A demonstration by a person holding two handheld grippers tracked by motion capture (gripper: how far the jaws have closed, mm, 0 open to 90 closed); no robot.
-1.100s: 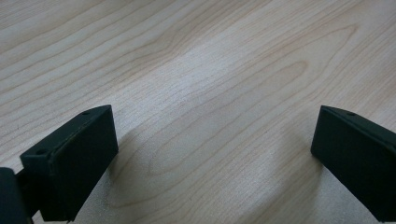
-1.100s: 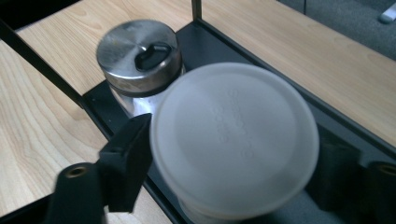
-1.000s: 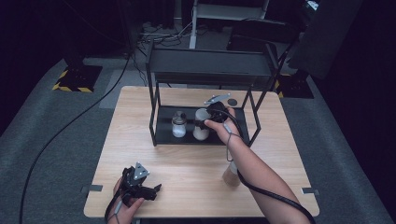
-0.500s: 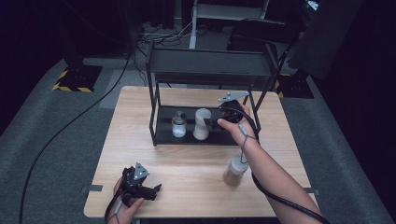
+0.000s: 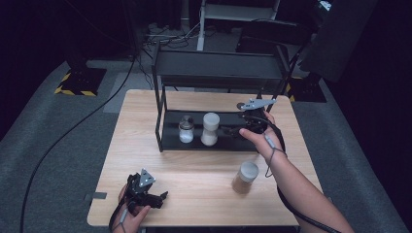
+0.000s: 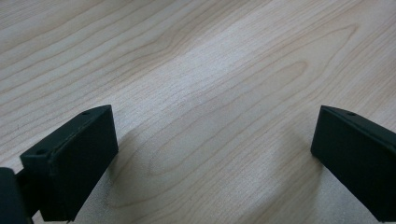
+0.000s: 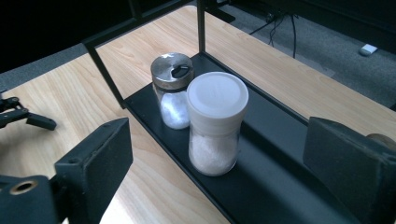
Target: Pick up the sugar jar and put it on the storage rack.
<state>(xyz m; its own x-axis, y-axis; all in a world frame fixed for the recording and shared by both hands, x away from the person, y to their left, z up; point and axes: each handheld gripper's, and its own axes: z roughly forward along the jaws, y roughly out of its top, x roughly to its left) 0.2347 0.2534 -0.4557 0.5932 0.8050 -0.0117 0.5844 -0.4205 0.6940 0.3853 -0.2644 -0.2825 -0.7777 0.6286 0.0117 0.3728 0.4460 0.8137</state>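
Observation:
A black two-tier rack stands at the back of the wooden table. On its lower shelf stand a small metal-lidded shaker and a taller white-lidded jar, both holding white grains. My right gripper points at the tall jar from its right, a short way off. Its jaws have just been opening and hold nothing. My left gripper rests open over bare wood at the table's near left.
A white-lidded jar of brownish powder stands on the table in front of the rack, near my right forearm. The rack's upper shelf hangs over the two jars. A black cable runs across the grey floor at the left.
My right gripper has drawn back to the right from the tall white-lidded jar, which stays upright on the lower shelf. The left gripper has not moved.

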